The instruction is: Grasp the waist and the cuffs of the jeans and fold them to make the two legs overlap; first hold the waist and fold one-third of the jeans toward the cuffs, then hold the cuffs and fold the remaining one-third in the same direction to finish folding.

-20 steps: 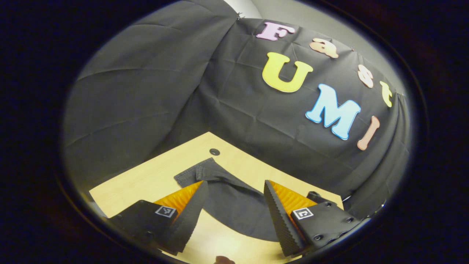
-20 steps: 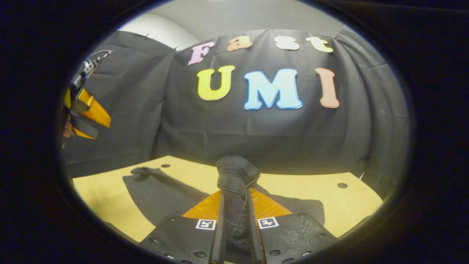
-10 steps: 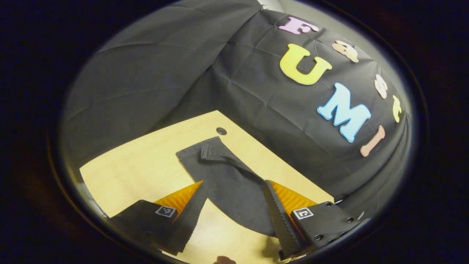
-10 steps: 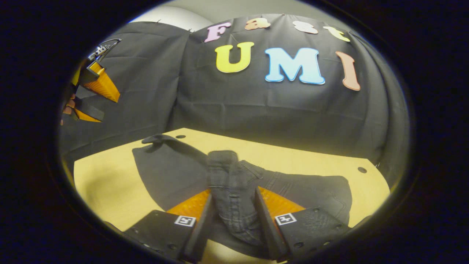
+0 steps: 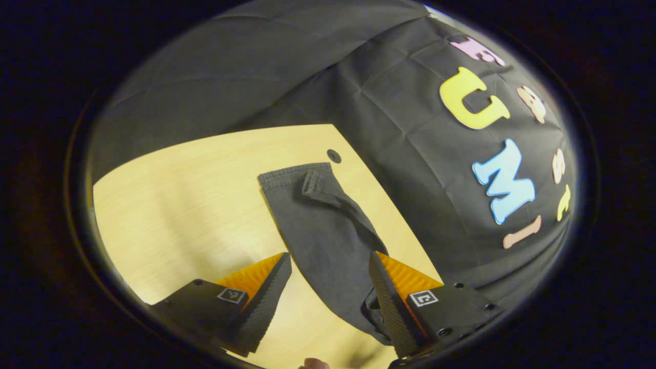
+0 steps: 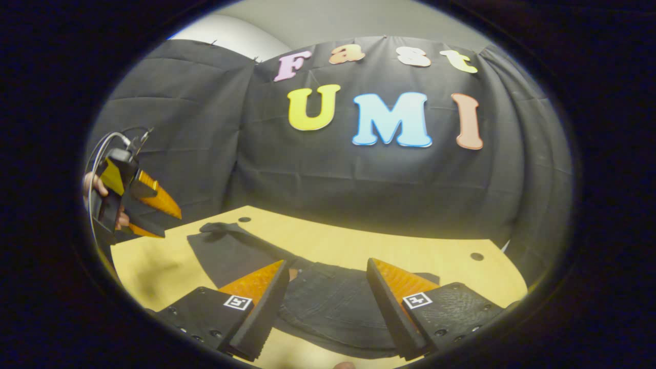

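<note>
Dark jeans [image 5: 323, 230] lie flat on the light wooden table [image 5: 195, 195]. In the left gripper view the cuffs [image 5: 302, 177] point toward the far table corner. My left gripper [image 5: 328, 287] hovers open over the leg part, nothing between its fingers. In the right gripper view the waist end of the jeans [image 6: 328, 302] lies folded over on the table, and my right gripper [image 6: 323, 302] stands open above it, holding nothing. The left gripper [image 6: 136, 205], held by a hand, hangs above the cuff end [image 6: 220, 230] at the left.
The black cloth wall [image 6: 359, 179] stands close behind the table's back edge. Small round holes [image 6: 477, 256] sit near the table's far corners [image 5: 333, 155]. Bare wood [image 5: 169, 205] stretches left of the jeans in the left gripper view.
My right gripper has opened and let go of the waist, which now lies folded on the table. My left gripper has swung and come lower toward the cuff end, staying open.
</note>
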Demonstrator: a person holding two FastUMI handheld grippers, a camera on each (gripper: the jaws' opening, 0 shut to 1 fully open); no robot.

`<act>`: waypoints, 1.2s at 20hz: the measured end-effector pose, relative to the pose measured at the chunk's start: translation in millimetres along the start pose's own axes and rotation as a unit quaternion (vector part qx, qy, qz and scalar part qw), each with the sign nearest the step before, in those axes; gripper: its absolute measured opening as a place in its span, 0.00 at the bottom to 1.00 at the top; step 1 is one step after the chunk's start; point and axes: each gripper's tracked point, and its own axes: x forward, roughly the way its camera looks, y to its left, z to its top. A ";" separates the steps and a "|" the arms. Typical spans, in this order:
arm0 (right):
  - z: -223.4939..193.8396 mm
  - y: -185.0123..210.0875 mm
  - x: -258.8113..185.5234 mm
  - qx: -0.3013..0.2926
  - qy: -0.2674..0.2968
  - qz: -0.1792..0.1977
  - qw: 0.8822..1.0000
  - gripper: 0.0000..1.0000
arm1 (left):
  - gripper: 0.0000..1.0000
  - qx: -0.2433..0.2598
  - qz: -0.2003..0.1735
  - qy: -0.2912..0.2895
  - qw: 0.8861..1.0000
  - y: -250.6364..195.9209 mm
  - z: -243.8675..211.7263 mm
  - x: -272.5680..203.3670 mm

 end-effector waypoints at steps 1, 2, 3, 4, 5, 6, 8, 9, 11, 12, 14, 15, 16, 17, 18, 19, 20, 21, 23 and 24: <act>3.9 -9.7 -3.6 0.000 0.001 -0.013 1.000 0.90 | 0.99 -0.013 0.002 0.002 1.000 9.2 3.8 7.0; 5.9 -18.3 -6.0 0.001 0.002 -0.026 1.000 0.90 | 0.99 -0.025 0.002 0.006 1.000 16.8 8.0 13.3; 8.3 -26.6 -10.4 0.000 0.003 -0.037 0.999 0.90 | 0.99 -0.039 0.002 0.011 0.999 25.7 12.0 19.9; 12.4 -34.4 -14.9 -0.002 0.001 -0.047 0.999 0.90 | 0.99 -0.053 0.005 0.015 0.998 34.1 17.4 31.8; 16.9 -41.3 -19.7 -0.003 -0.001 -0.057 0.998 0.90 | 0.99 -0.067 0.009 0.019 0.997 46.1 22.7 41.1; 19.4 -49.8 -23.1 -0.003 -0.002 -0.070 0.998 0.90 | 0.99 -0.082 0.010 0.026 0.996 53.6 21.5 52.6; 30.3 -62.6 -29.9 -0.004 -0.011 -0.093 0.996 0.90 | 0.99 -0.106 0.014 0.041 0.993 65.3 27.7 70.6; 32.4 -69.2 -32.1 0.000 -0.012 -0.106 0.994 0.92 | 0.99 -0.112 0.021 0.046 0.992 74.7 31.7 79.7; 29.1 -80.5 -31.1 0.012 -0.002 -0.126 0.992 0.92 | 0.99 -0.110 0.034 0.052 0.992 88.0 40.0 94.9; 26.3 -85.7 -30.8 0.017 0.008 -0.138 0.990 0.90 | 1.00 -0.106 0.037 0.054 0.992 92.0 45.3 103.4; 26.6 -94.3 -32.4 0.017 0.016 -0.157 0.987 0.92 | 1.00 -0.100 0.033 0.059 0.993 90.8 54.4 117.0; 27.8 -97.3 -32.5 0.016 0.019 -0.164 0.986 0.92 | 1.00 -0.096 0.033 0.060 0.993 89.7 58.4 124.4; 26.0 -99.8 -31.7 0.015 0.023 -0.169 0.985 0.92 | 0.99 -0.088 0.034 0.063 0.994 89.9 58.4 132.4; 26.7 -101.0 -31.0 0.014 0.026 -0.174 0.984 0.92 | 1.00 -0.082 0.037 0.066 0.994 92.1 57.8 139.4; 27.9 -103.4 -30.3 0.013 0.027 -0.177 0.984 0.92 | 0.99 -0.081 0.031 0.072 0.994 88.9 55.5 144.5; 29.9 -104.4 -29.5 0.009 0.028 -0.180 0.983 0.92 | 0.98 -0.080 0.023 0.073 0.994 83.7 56.1 148.9; 29.8 -105.5 -28.0 0.005 0.031 -0.183 0.983 0.92 | 0.99 -0.078 0.016 0.073 0.994 80.0 55.1 152.8; 29.9 -106.5 -26.7 0.001 0.032 -0.185 0.982 0.92 | 0.97 -0.078 0.006 0.073 0.994 75.3 54.1 156.4; 29.2 -108.6 -23.1 0.001 0.038 -0.187 0.982 0.92 | 0.97 -0.088 -0.025 0.075 0.993 60.4 52.1 165.7; 27.7 -110.0 -21.6 0.002 0.042 -0.190 0.981 0.92 | 0.98 -0.096 -0.038 0.075 0.992 54.8 48.9 170.2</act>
